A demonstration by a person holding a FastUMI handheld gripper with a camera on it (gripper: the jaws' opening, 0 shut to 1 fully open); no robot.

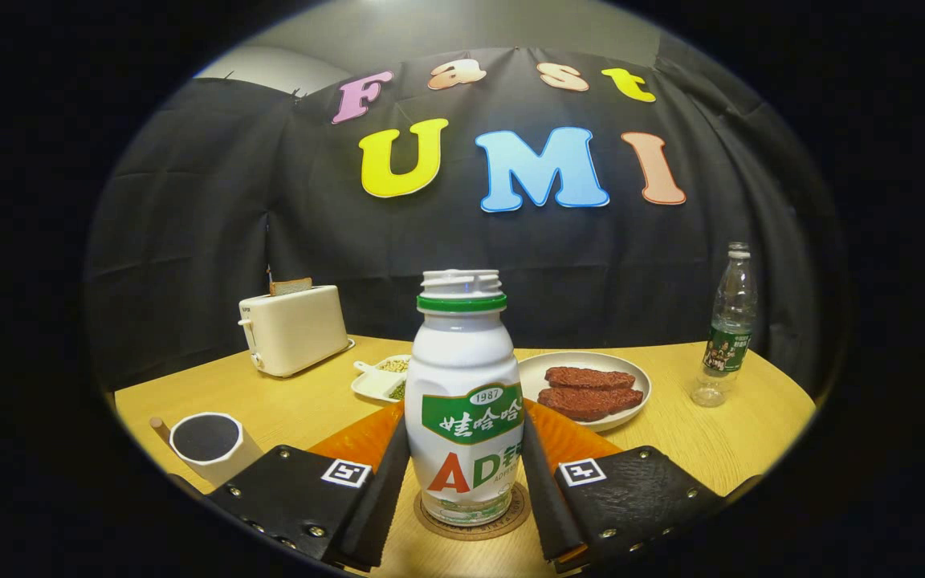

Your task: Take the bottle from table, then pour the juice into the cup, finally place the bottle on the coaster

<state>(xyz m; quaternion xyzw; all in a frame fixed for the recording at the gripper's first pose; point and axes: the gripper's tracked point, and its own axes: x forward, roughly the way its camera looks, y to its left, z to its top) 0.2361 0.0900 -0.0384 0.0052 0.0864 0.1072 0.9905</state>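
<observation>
While your fingers (pixel 464 482) flank the upright white plastic juice bottle (pixel 462 401) at lower centre, seemingly touching both sides, it stands on the round cork coaster (pixel 472 526).

Bottle (pixel 462 401): centre of the frame, upright on the coaster (pixel 472 522), between the two fingers of the gripper (pixel 462 490), whose pads lie against its sides.
Coaster: on the table (pixel 294 401), lower centre, under the bottle.
Mat (pixel 366 437): just behind the bottle, showing on both sides of it.
Cup (pixel 207 443): lower left, on the table, beside the left finger.
Toaster (pixel 294 327): left of centre, far side of the table, with a slice of toast (pixel 291 286) in its slot.
Small dish (pixel 382 377): between toaster and bottle, behind the mat.
Plate (pixel 583 389): right of the bottle, behind it, carrying two slabs of meat (pixel 589 391).
Water bottle (pixel 727 325): right of the frame, beyond the plate, upright near the table's far edge.
</observation>
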